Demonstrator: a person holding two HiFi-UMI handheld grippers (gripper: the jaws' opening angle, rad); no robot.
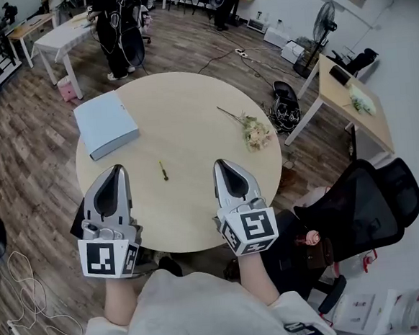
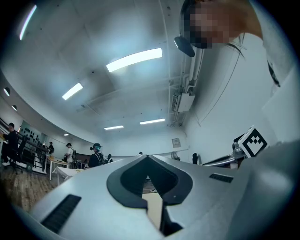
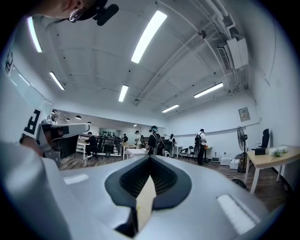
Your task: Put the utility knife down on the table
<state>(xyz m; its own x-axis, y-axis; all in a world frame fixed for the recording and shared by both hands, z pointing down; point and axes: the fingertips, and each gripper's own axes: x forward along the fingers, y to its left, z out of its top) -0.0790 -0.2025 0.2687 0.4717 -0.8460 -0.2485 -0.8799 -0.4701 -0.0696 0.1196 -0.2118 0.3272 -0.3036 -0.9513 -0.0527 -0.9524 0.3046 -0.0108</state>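
Note:
The utility knife [image 1: 163,170], a thin dark stick with a yellowish end, lies flat on the round beige table [image 1: 190,107]. It sits between the two grippers and touches neither. My left gripper [image 1: 116,169] hovers at the table's near-left edge, its jaws shut tip to tip on nothing. My right gripper [image 1: 220,164] is at the near-right edge, also shut and holding nothing. In the left gripper view the left gripper [image 2: 147,156] shows its tips meeting, and in the right gripper view the right gripper [image 3: 150,157] does the same. Both views tilt up toward the ceiling.
A pale blue binder [image 1: 105,124] lies on the table's left part. A sprig of dried flowers [image 1: 253,131] lies at the right. A black office chair [image 1: 364,201] stands near right, with a wooden desk [image 1: 352,98] and a fan [image 1: 321,21] beyond. People stand at the back.

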